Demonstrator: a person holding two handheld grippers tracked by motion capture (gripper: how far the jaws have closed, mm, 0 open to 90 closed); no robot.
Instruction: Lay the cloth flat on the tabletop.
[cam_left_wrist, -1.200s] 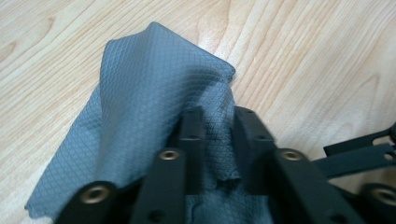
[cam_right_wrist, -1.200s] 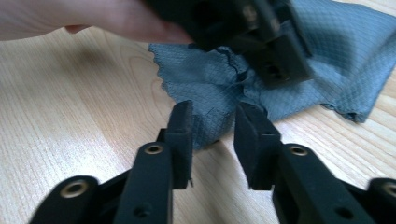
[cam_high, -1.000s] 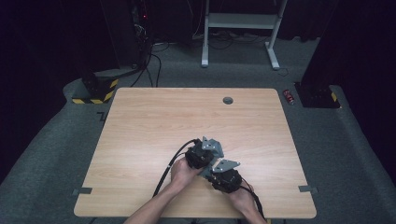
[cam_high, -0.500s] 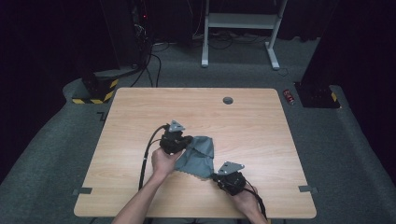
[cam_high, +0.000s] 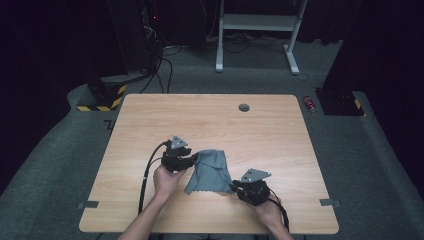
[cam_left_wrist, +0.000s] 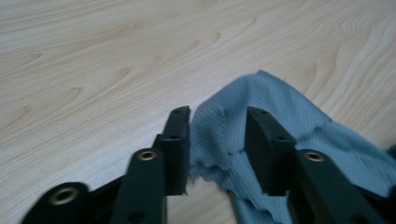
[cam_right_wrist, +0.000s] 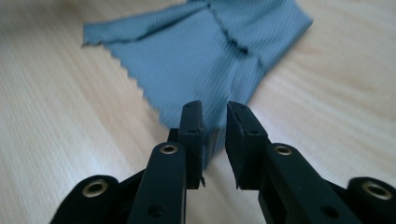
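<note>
A blue-grey cloth (cam_high: 207, 172) lies partly spread on the wooden table (cam_high: 200, 120), between my two grippers. At the cloth's upper left corner my left gripper (cam_high: 192, 160) is open. In the left gripper view (cam_left_wrist: 218, 116) its jaws stand wide apart, with the zigzag edge of the cloth (cam_left_wrist: 280, 107) lying between them. My right gripper (cam_high: 234, 187) is at the cloth's lower right corner. The right gripper view (cam_right_wrist: 215, 109) shows a narrow gap between its jaws, and a corner of the cloth (cam_right_wrist: 201, 51) reaches into that gap.
A round cable hole (cam_high: 244, 107) sits near the table's far edge. Tape strips (cam_high: 85, 205) mark the front corners. Beyond the table stand a white desk frame (cam_high: 255, 30) and a yellow-black block (cam_high: 102, 97) on the floor.
The grippers, close together a second ago, have drawn apart: left up and left, right down and right. The cloth has been pulled out flatter between them.
</note>
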